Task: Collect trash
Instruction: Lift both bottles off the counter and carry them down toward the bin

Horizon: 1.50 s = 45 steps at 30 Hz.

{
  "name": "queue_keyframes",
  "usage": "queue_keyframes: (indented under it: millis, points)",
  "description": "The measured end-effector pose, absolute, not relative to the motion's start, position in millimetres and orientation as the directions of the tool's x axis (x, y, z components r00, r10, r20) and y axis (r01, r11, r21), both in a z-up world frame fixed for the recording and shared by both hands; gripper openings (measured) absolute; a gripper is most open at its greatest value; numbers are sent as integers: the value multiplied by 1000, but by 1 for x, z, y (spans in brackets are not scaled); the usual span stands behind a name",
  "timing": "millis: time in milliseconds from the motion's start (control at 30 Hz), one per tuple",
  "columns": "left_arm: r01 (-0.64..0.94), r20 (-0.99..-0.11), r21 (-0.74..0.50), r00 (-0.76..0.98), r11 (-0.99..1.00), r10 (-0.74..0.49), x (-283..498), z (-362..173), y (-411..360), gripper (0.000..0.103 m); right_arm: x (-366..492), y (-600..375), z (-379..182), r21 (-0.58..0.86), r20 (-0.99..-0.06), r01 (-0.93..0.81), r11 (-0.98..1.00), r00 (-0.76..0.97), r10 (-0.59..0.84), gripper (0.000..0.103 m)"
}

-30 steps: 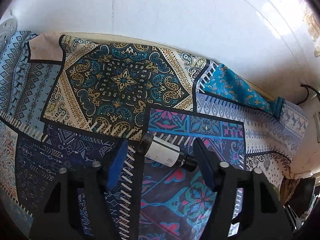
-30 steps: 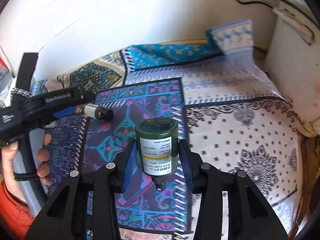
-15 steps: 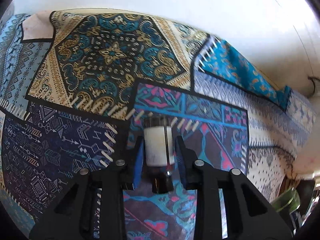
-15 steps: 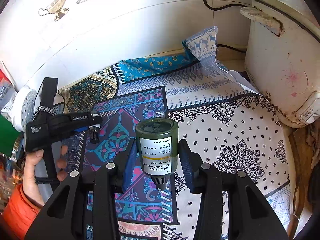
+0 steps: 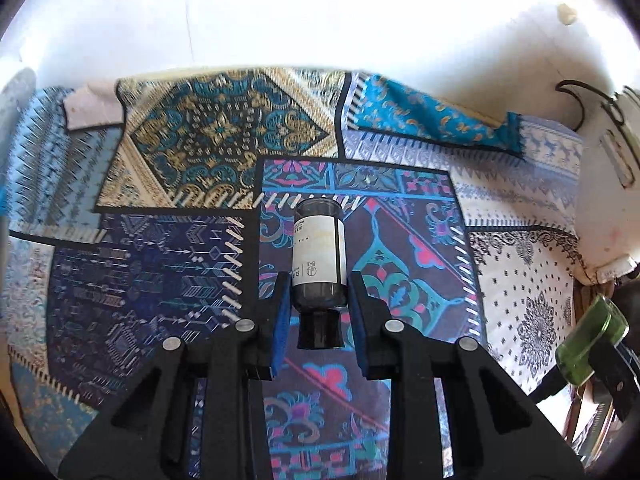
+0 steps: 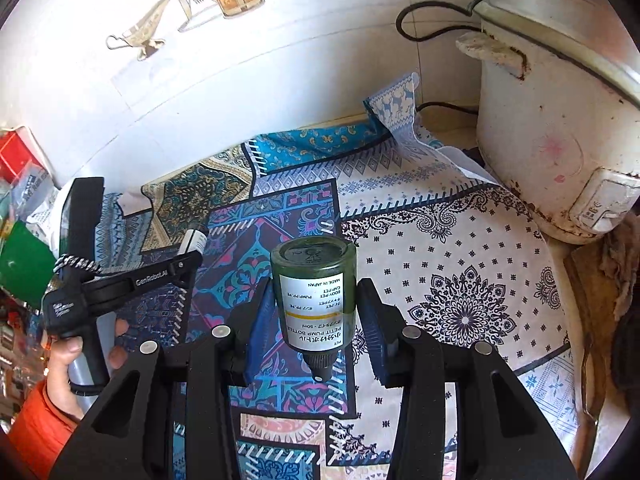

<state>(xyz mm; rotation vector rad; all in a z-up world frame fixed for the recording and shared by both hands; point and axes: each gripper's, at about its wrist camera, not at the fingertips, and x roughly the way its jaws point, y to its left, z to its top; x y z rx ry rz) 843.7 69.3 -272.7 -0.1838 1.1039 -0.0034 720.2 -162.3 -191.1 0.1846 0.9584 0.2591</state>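
My left gripper (image 5: 318, 312) is shut on a small dark bottle (image 5: 318, 256) with a white label, cap end toward the camera, held above the patterned cloth (image 5: 160, 272). The left gripper (image 6: 188, 258) and its bottle (image 6: 196, 238) also show at the left of the right wrist view. My right gripper (image 6: 316, 324) is shut on a dark green pump bottle (image 6: 314, 292) with a white label, base pointing away, held above the cloth (image 6: 460, 292). The green bottle (image 5: 588, 348) shows at the right edge of the left wrist view.
A white rice cooker (image 6: 560, 128) with a black cord stands at the right. A white tiled wall (image 6: 240, 80) backs the counter. Packages, red and green (image 6: 20, 256), are piled at the far left. A brown rag (image 6: 620, 264) lies by the cooker.
The left gripper closed on the small dark bottle and lifted it off the cloth. The right gripper has risen and drawn back with the green bottle.
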Motion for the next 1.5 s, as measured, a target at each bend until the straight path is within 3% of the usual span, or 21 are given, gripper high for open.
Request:
queue_keyframes:
  millis: [433,767,1067,1500]
  points:
    - [-236,-815,-158,580,959,9,730,-198,54,27,652,-178,-145,247,-720,-376,893,546,429,39]
    - [-201,-785,-122,619,972,29,616,-165,35,27,575,-174,-135,254,-702,-413,874,543,461,39]
    - [-88,-780,-111,624,990,-32,511,-178,47,27,479,-155,-147,237,-716,-317,918,582,385,39]
    - [2,-862,-97,500,995,-85,368,-234,68,27,344,-127,-212,279,-804,-194,941,489,339,39]
